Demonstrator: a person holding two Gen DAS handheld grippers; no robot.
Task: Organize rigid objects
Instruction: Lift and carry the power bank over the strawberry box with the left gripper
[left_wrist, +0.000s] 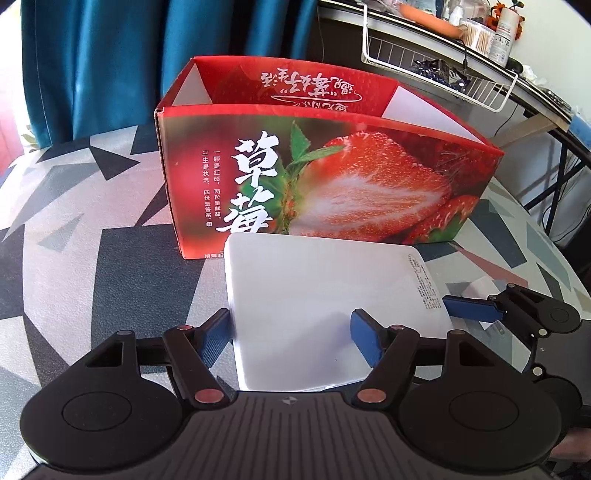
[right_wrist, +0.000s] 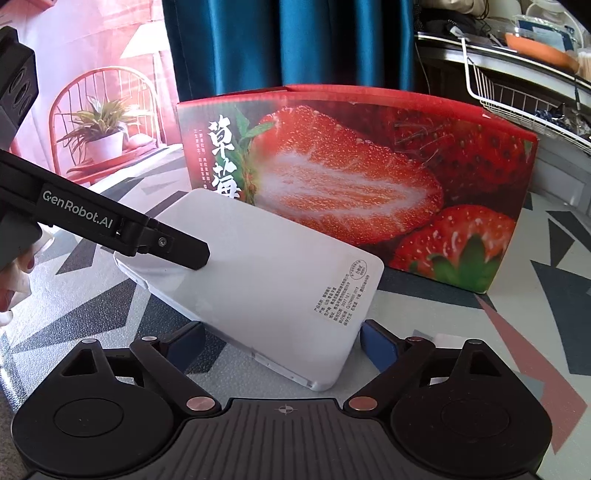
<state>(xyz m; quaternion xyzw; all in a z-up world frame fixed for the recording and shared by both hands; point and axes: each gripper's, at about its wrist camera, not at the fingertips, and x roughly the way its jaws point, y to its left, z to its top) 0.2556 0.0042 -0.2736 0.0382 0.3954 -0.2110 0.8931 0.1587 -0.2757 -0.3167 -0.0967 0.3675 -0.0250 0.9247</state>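
A flat white rectangular device with a label near one corner is held tilted above the patterned table, just in front of an open red strawberry-print box. My left gripper is shut on its near edge, blue pads on both sides. My right gripper is shut on the corner by the label; the device and box fill that view. The right gripper's blue finger shows at the device's right edge in the left view; the left gripper's black finger lies over the device's left end.
The table has a grey, black and white geometric cover. A teal curtain hangs behind the box. A white wire basket hangs under a cluttered desk at the back right. A poster of a chair and plant stands at the left.
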